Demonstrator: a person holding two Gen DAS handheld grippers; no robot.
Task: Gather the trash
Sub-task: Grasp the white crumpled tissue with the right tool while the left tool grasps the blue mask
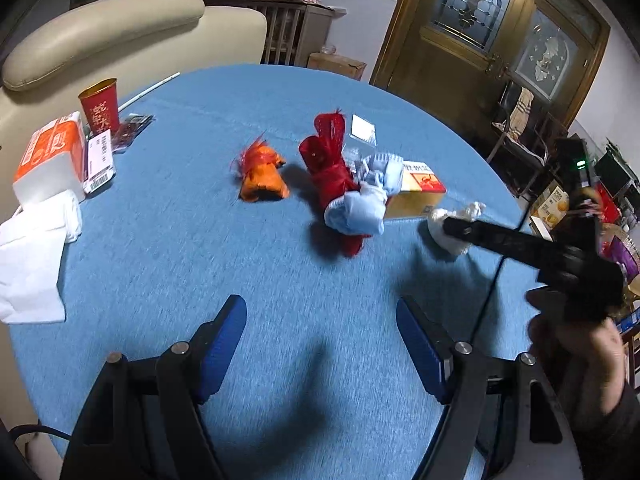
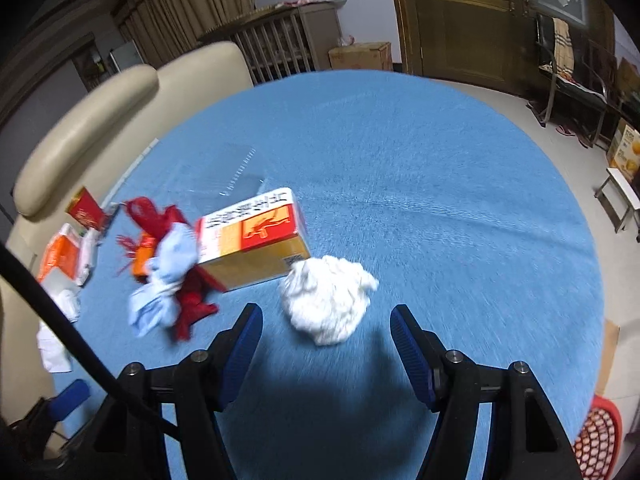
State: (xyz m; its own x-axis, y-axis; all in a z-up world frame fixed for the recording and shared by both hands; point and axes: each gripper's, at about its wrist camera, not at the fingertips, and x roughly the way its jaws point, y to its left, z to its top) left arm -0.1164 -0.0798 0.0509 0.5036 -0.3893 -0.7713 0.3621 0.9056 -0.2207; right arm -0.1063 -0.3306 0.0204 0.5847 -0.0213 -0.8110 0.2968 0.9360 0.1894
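Two tongs gape empty; the white paper wad lies just ahead between the right tongs' blades, nearer than the left tongs.

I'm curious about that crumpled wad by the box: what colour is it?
White. The crumpled wad shows best in the right wrist view.
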